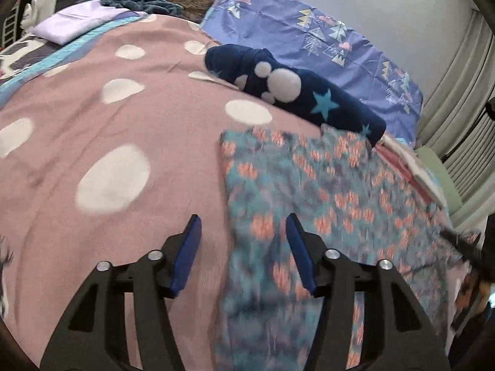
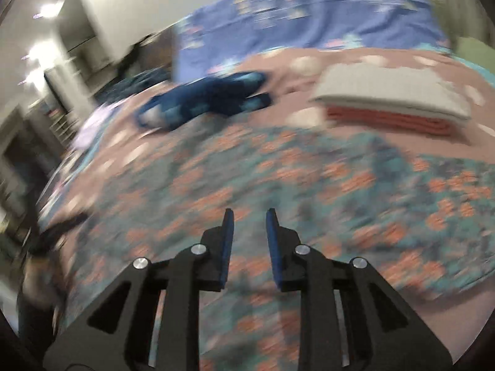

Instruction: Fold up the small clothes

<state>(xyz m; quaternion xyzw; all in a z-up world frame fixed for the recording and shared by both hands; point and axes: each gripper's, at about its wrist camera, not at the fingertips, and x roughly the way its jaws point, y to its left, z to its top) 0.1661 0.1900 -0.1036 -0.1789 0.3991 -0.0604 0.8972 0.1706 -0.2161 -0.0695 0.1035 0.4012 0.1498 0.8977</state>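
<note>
A teal garment with orange flowers [image 1: 324, 191] lies spread flat on the pink spotted bedcover [image 1: 108, 117]. My left gripper [image 1: 243, 225] is open and empty, hovering over the garment's left edge. In the blurred right wrist view the same garment [image 2: 278, 170] fills the middle. My right gripper [image 2: 250, 216] is open and empty just above it. A dark blue fleece garment with stars and a white paw print [image 1: 294, 92] lies behind the floral one; it also shows in the right wrist view [image 2: 204, 99].
A folded stack, grey on top of coral [image 2: 393, 105], sits at the back right of the bed. A purple patterned pillow [image 1: 309, 34] lies at the head. A lilac folded cloth [image 1: 74, 21] and a dark blue blanket [image 1: 139, 0] lie far left.
</note>
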